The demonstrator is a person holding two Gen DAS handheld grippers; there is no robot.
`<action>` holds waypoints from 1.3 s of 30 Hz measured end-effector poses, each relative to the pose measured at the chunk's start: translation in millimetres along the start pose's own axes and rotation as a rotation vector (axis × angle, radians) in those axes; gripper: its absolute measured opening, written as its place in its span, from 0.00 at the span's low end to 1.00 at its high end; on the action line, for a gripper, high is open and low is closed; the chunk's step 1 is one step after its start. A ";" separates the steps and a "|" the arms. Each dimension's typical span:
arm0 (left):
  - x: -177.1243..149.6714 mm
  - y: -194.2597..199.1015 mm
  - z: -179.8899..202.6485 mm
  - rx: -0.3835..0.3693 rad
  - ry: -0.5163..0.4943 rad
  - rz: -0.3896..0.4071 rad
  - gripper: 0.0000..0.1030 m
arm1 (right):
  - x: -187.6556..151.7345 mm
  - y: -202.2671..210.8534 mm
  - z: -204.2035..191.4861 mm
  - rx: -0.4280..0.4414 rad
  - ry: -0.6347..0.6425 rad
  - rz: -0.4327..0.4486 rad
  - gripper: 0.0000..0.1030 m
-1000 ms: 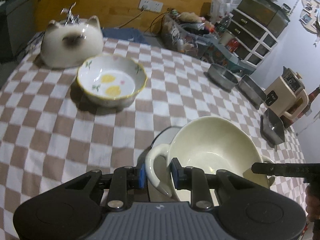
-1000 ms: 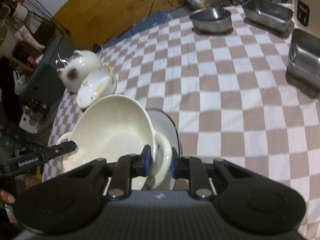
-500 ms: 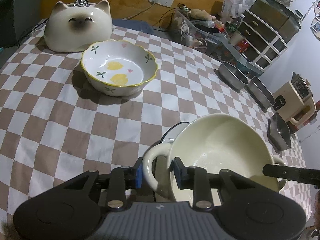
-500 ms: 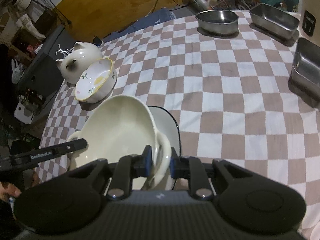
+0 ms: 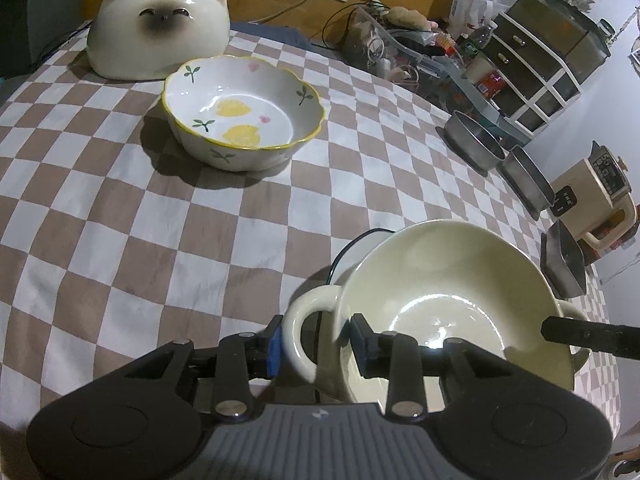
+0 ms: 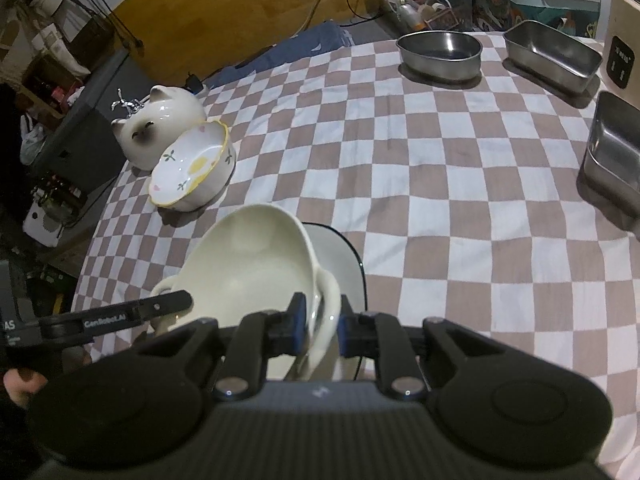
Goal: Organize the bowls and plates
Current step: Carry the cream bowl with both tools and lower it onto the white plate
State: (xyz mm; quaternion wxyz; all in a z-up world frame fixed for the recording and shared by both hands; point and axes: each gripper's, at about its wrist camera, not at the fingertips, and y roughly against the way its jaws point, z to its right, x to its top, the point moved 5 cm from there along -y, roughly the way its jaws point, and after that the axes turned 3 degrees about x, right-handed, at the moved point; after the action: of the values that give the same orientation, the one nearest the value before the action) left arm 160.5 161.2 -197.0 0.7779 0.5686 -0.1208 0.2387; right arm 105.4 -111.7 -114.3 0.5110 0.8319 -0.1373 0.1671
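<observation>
A cream two-handled bowl (image 5: 448, 304) is held up between both grippers, above a white black-rimmed plate (image 6: 340, 260) on the checked cloth. My left gripper (image 5: 316, 344) is shut on the bowl's near handle. My right gripper (image 6: 322, 324) is shut on the opposite handle of the cream bowl (image 6: 256, 264). A flowered yellow-rimmed bowl (image 5: 242, 114) stands farther back on the left, and shows in the right wrist view (image 6: 192, 168) too. Most of the plate is hidden under the cream bowl.
A white ceramic cat (image 5: 160, 24) sits behind the flowered bowl. Steel containers stand along the far right: a round one (image 6: 440, 54), a rectangular one (image 6: 552, 58) and a square one (image 6: 612, 152). A beige appliance (image 5: 596, 196) and clutter line the table's far edge.
Both grippers have lifted the cream bowl higher off the plate and both views have risen and pulled back; the grips on the handles are unchanged.
</observation>
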 end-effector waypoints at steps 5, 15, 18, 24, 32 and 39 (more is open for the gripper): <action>0.8 -2.8 -1.3 -0.003 0.002 -0.004 0.36 | 0.6 -0.2 -1.6 -0.003 0.004 0.001 0.18; -1.8 -7.2 -2.8 -0.013 -0.005 -0.002 0.37 | 4.2 1.6 -4.7 -0.023 0.022 0.004 0.18; -2.5 -7.8 0.9 0.001 -0.041 -0.008 0.39 | 2.4 -0.8 -3.5 -0.043 0.025 -0.013 0.18; -1.2 -9.0 7.5 0.035 -0.104 -0.028 0.41 | -1.1 -3.3 5.0 -0.045 -0.011 -0.022 0.18; -3.0 -7.3 4.0 0.031 -0.083 -0.028 0.48 | -6.3 -8.9 11.2 -0.065 -0.042 -0.020 0.20; -2.9 -2.4 8.0 0.038 -0.110 -0.019 0.52 | -12.2 -21.7 21.3 -0.115 -0.063 -0.039 0.25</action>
State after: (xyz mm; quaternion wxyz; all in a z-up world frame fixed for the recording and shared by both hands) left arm 159.9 152.4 -197.7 0.7614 0.5966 -0.1535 0.2018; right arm 105.9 -120.5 -145.8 0.5564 0.8086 -0.1465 0.1229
